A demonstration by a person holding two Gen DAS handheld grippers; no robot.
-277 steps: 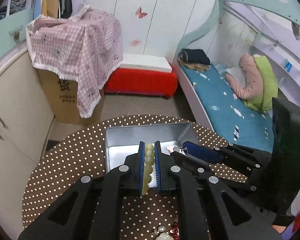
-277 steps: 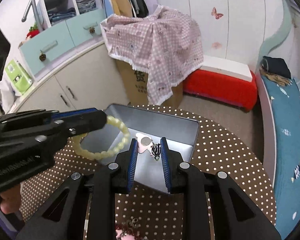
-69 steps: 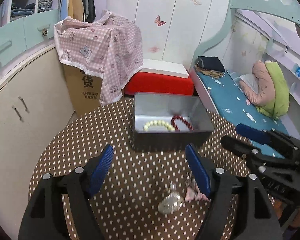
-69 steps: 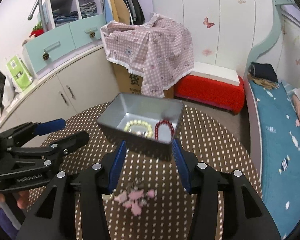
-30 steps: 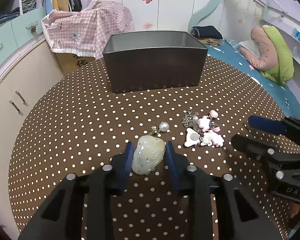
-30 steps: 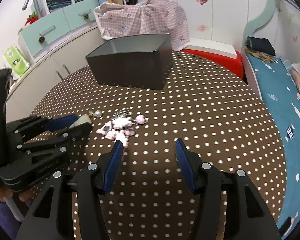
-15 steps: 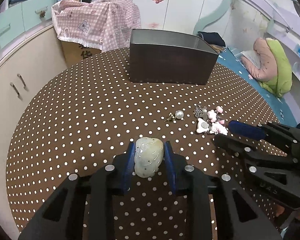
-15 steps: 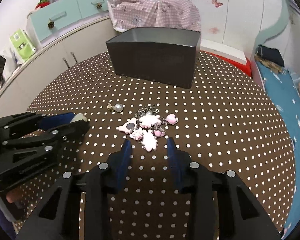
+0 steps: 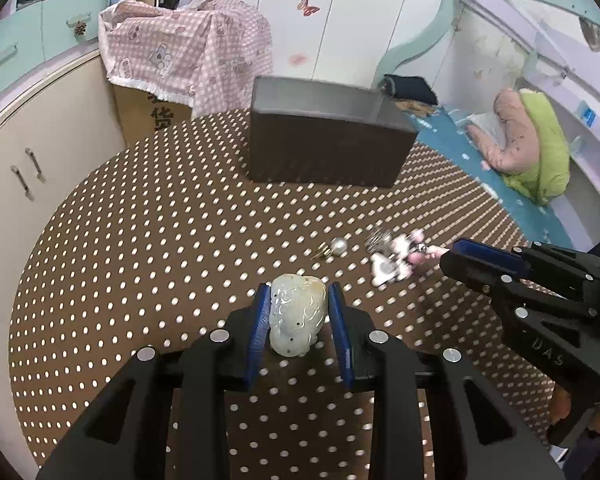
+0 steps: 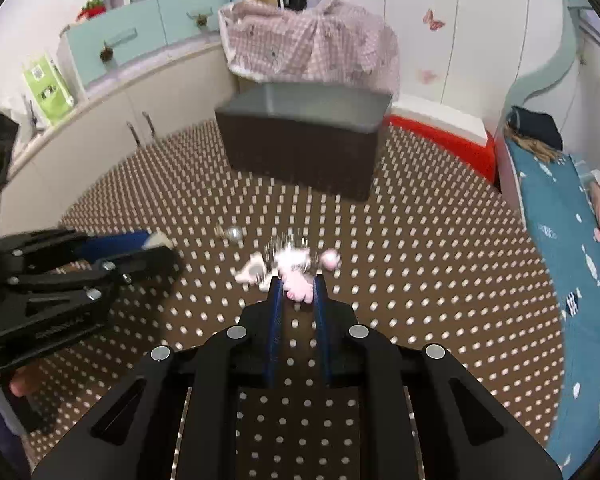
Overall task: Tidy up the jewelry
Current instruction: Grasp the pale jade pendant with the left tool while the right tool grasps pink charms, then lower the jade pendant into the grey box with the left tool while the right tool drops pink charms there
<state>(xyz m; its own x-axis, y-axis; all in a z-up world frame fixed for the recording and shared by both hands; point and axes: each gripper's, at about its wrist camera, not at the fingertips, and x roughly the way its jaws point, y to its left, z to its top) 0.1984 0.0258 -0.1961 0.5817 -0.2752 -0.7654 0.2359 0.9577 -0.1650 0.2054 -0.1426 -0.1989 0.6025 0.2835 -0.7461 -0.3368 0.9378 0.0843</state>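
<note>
Both my jaws have closed since half a second ago, each on a piece, and lifted off the dotted table [image 9: 140,240].

Left gripper [image 9: 299,312] clamps the pale carved jade pendant [image 9: 297,314] between its blue pads; right gripper [image 10: 298,294] has narrowed onto the pink charm cluster [image 10: 296,276], though blur hides whether the grip is firm. I judge both are bound for the dark tin box [image 9: 324,148] at the table's far side, leaving the pearl earring [image 9: 337,247] lying loose. Readable writing: "货" on the cardboard carton [image 9: 160,114] under the pink checked cloth [image 9: 188,56], and partial letters "UAS" on the right gripper's body.
</note>
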